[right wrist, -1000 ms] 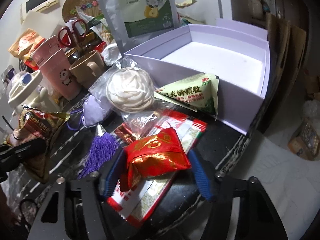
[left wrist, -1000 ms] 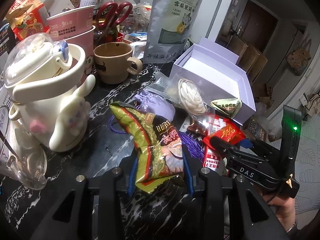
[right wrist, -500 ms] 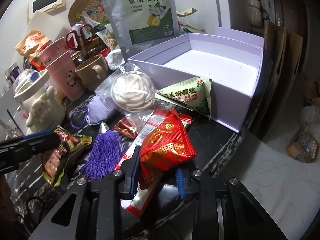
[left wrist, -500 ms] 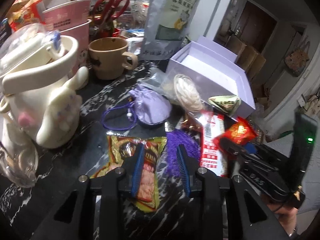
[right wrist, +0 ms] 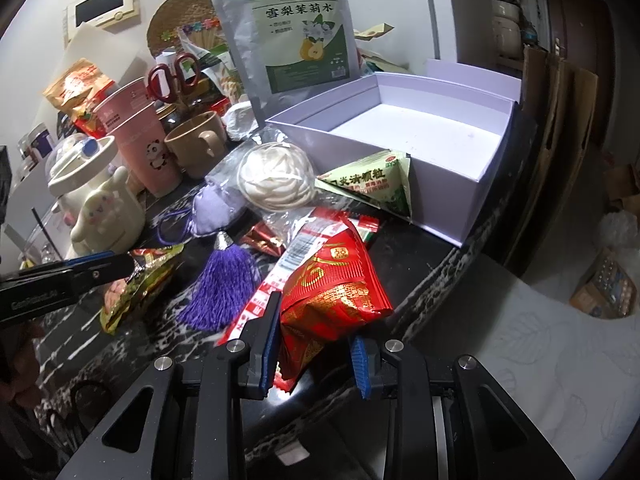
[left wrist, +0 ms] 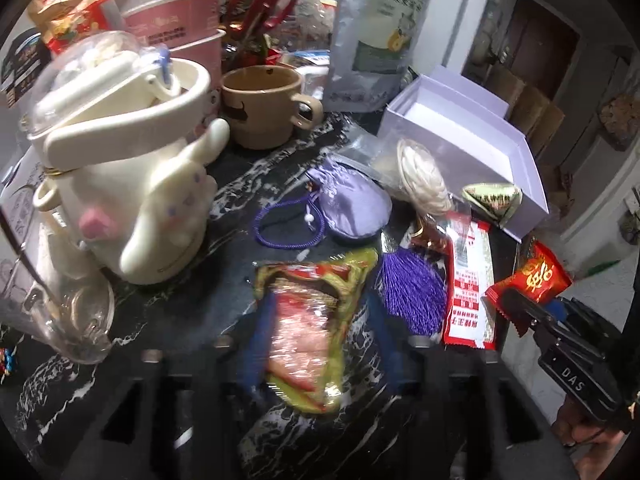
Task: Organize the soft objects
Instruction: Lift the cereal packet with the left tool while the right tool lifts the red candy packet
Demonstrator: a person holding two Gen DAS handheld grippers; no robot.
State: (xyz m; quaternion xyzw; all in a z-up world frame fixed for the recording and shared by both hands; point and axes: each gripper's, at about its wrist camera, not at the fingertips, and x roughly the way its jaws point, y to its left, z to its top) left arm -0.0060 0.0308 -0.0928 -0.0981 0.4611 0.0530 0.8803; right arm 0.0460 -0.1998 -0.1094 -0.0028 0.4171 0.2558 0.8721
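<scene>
Right wrist — one red packet [right wrist: 336,284], one lavender box [right wrist: 436,184], one tassel [right wrist: 222,284].

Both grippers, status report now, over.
Right gripper shut on red packet, lifted. Left gripper around green snack bag, grip unclear through blur. Lavender box open ahead; green triangular pouch leans against it.

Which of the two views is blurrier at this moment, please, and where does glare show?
Left wrist view: motion blur smears the left tongs and the green-yellow snack packet between them; the packet's clear film glares. Right wrist view: sharp, the right tongs and red packet crisp, with foil highlights; fisheye bends the lavender box edges.
</scene>
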